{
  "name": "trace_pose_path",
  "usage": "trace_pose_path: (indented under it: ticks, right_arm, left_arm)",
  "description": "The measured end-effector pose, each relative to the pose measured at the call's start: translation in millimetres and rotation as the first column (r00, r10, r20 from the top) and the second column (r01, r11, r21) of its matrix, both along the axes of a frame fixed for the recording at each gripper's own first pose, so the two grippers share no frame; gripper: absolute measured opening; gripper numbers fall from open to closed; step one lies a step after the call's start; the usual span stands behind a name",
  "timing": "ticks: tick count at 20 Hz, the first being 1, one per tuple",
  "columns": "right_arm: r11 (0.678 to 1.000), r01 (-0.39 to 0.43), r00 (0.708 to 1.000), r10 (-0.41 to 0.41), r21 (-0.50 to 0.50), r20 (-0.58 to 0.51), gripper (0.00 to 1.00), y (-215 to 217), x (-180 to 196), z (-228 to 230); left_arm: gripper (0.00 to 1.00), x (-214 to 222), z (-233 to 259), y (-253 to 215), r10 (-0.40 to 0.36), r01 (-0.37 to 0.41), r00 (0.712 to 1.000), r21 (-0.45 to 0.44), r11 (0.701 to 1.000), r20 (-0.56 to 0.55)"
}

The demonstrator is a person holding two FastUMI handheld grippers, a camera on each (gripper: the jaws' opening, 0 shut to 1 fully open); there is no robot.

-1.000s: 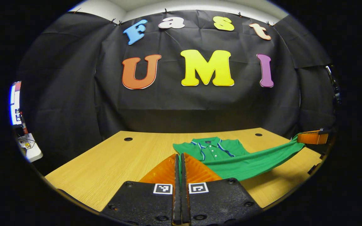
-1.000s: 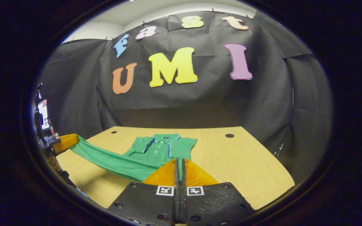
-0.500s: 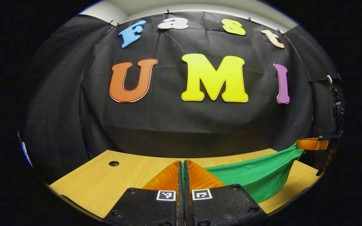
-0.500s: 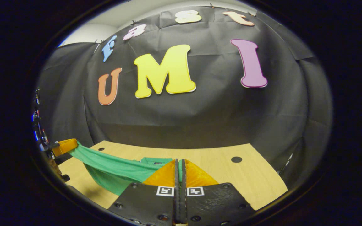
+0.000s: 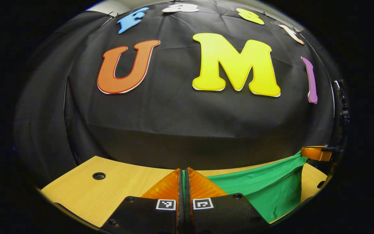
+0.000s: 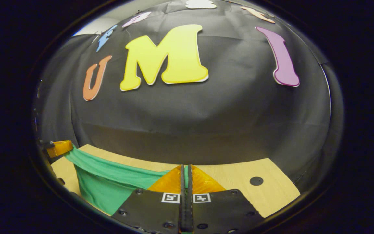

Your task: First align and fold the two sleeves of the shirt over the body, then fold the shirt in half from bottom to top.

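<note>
A: In the left gripper view we see our left gripper (image 5: 184, 174) clamped on the green shirt (image 5: 265, 187), and the right gripper (image 5: 315, 152) off to the side pinching its other end.

B: The right gripper view mirrors that: right gripper (image 6: 186, 170) closed on fabric, with a round hole (image 6: 256, 181) in the wooden table (image 6: 239, 182).

A: We hold the shirt stretched between us, above the table near the wall, its long axis running gripper to gripper.
</note>
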State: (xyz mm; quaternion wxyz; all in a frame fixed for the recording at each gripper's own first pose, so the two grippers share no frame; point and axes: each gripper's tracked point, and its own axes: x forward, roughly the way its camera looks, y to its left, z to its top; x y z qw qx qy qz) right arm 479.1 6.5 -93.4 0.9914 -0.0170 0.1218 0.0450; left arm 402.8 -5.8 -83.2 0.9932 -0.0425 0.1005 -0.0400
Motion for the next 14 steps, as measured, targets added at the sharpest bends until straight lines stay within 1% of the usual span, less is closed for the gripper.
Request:
trace_pose_path:
  ticks: [2, 5, 6, 7, 8, 9, 10, 11, 13, 14]
  right_arm:
    - [1.0, 0.0, 0.999, 0.0, 0.0, -0.033, 0.0, 8, 22, -20]
    - [1.0, 0.014, 0.997, -0.013, 0.01, -0.075, 0.0, 9, 38, -52]
    - [1.0, 0.029, 0.996, -0.03, -0.003, -0.089, 0.0, 6, 44, -64]
    - [0.998, 0.038, 0.993, -0.043, -0.044, -0.114, 0.0, 3, 46, -75]
    - [0.996, 0.049, 0.992, -0.056, -0.069, -0.114, 0.0, -2, 49, -83]
    - [0.995, 0.059, 0.991, -0.069, -0.08, -0.118, 0.03, -5, 50, -87]
    - [0.992, 0.078, 0.989, -0.09, -0.098, -0.118, 0.07, -10, 51, -89]
    - [0.989, 0.096, 0.988, -0.108, -0.114, -0.106, 0.37, -16, 51, -86]
    - [0.979, 0.119, 0.988, -0.133, -0.162, -0.075, 0.96, -23, 46, -75]
    - [0.977, 0.125, 0.989, -0.137, -0.17, -0.061, 0.97, -23, 45, -66]
  left_arm:
    - [0.07, 20, -20, 4, 0.014, -0.015, 0.999, -0.02, 1.0, -0.031]
    - [0.07, 36, -53, -2, 0.0, 0.002, 0.996, 0.013, 1.0, -0.089]
    - [0.07, 41, -62, -1, -0.003, 0.006, 0.994, 0.024, 1.0, -0.106]
    - [0.07, 44, -69, -3, -0.011, 0.015, 0.993, 0.028, 1.0, -0.12]
    - [0.07, 44, -77, -7, -0.018, 0.022, 0.991, 0.028, 0.999, -0.134]
    - [0.08, 44, -81, -8, -0.017, 0.023, 0.99, 0.036, 0.999, -0.143]
    - [0.1, 44, -82, -4, 0.006, 0.003, 0.99, 0.06, 0.998, -0.142]
    - [0.06, 46, -82, -1, 0.029, -0.016, 0.99, 0.089, 0.996, -0.137]
    - [0.69, 47, -76, 0, 0.044, -0.028, 0.991, 0.121, 0.992, -0.125]
    - [1.0, 46, -74, 1, 0.051, -0.036, 0.992, 0.121, 0.992, -0.118]
